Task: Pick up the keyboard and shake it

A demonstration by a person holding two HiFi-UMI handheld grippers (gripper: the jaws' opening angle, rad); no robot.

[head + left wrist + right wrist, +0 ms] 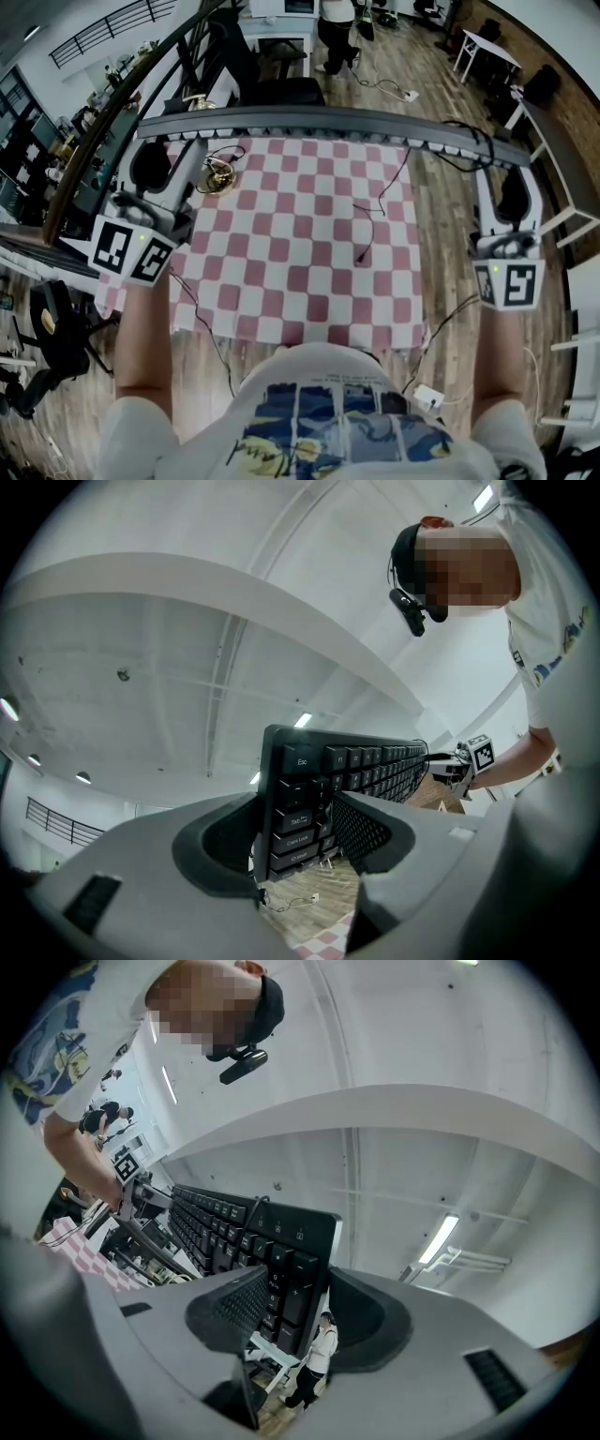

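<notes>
Black keys in a dark frame: the one keyboard (319,122) spans from the left gripper (164,155) to the right gripper (503,159), held up in the air above the pink-and-white checked cloth (300,272) that lies below both grippers.

In the left gripper view the left gripper (300,827) is clamped on the keyboard's (361,766) Esc and Tab end. One jaw presses the key face and the other the back, with the keyboard running away from the jaws toward the far gripper.

In the right gripper view the right gripper (291,1302) is clenched the same way on the keypad end of the keyboard (234,1227), which stands on edge between the jaws. Each pair of jaws is parted only by the keyboard's thickness.

There are two grippers, each with one marker cube. The left cube (131,248) and the right cube (511,283) sit on the near side of their grippers, toward the person. One thin black cable (382,202) hangs from the keyboard down onto the cloth between the grippers. A small brass-coloured round thing (217,176) sits on the cloth just beside the left gripper.
</notes>
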